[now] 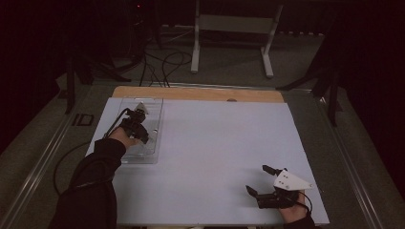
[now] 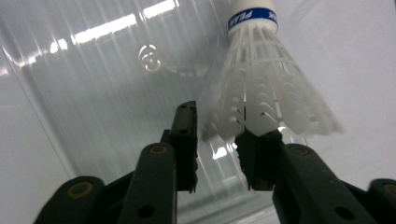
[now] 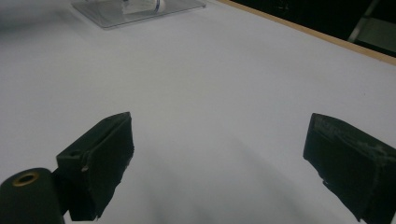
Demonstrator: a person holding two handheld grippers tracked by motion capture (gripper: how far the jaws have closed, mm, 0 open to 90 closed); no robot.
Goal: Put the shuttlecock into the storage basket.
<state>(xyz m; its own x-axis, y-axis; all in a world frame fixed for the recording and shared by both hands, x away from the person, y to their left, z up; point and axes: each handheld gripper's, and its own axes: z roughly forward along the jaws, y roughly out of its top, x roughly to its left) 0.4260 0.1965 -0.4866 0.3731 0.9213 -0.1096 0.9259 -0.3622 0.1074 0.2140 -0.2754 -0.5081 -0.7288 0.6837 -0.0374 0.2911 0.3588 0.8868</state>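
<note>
Scene: a person works two hand-held grippers over a table covered by a white sheet, its wooden edge showing along the far side; dark floor, cables and a pale metal stand lie beyond it.

Left gripper: held over a clear plastic tray at the table's far left; the jaws stand a little apart, not pressed together; seen in the left gripper view, the skirt of a shuttlecock lies at the tip of the right-hand jaw, touching or just in front of it; the left-hand jaw stands clear of the feathers, so there is no pinch.

Shuttlecock: white skirt, with a blue band and white cork at the far end; it lies in the tray, cork pointing away from the jaws; the skirt's near edge is blurred.

Tray: transparent, ribbed, catching streaks of ceiling light; also seen at the top left of the right gripper view, well away from that gripper.

Right gripper: held low at the table's near right corner, a grey three-cornered plate on top; jaws spread wide with nothing but bare white sheet between them; well apart from the tray and the shuttlecock.
</note>
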